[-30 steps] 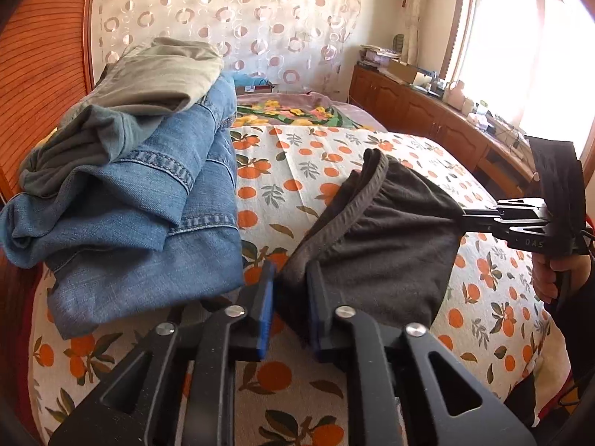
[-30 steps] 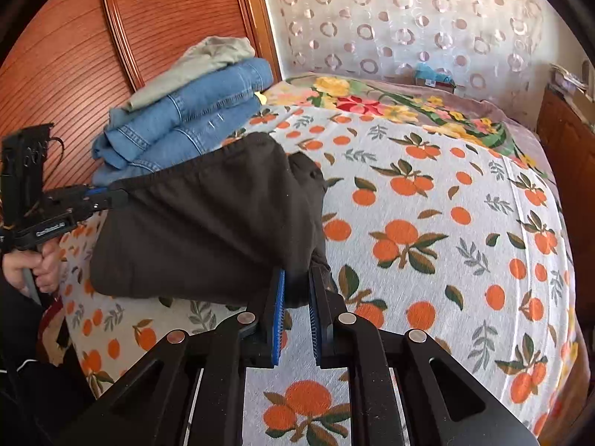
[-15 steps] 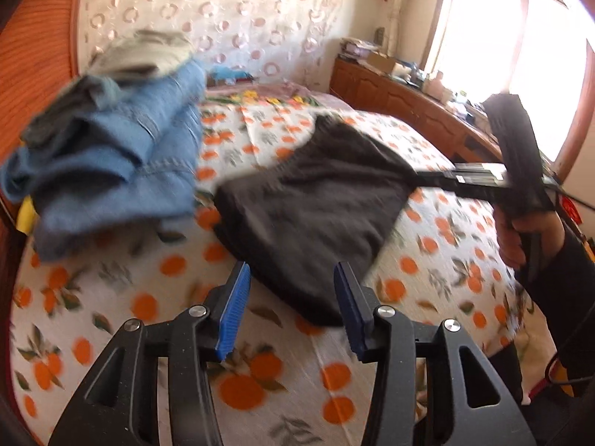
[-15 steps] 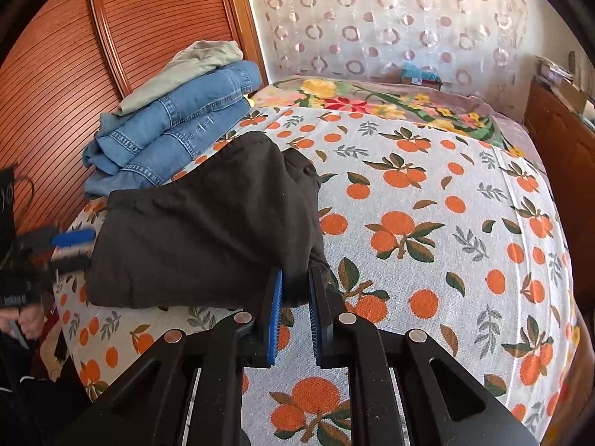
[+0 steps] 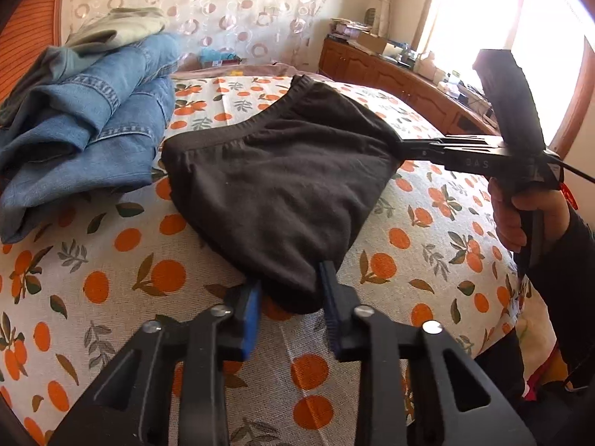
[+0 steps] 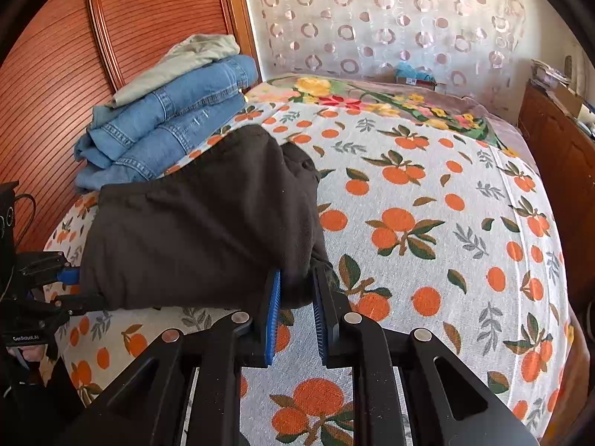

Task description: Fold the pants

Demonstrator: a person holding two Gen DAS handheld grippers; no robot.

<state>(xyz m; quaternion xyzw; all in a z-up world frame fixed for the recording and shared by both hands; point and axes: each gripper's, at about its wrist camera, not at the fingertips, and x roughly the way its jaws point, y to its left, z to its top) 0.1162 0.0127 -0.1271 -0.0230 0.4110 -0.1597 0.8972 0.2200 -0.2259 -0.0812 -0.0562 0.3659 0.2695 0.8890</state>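
- While closing, left gripper [image 5: 290, 299] straddled the near corner of the black pants [image 5: 282, 182], cloth lying between the blue pads [image 5: 252, 310], which stood a little apart and not yet pressed on it.
- Right gripper [image 6: 295, 306], jaws easing open, still pinched the other near corner of the folded pants between its pads.
- Spread flat on the orange-print bedsheet [image 6: 427, 230] ahead of both sets of jaws, waistband at the far end.
- Beyond the jaws to the left, lay a stack of folded jeans [image 5: 89, 130], just beside the pants.
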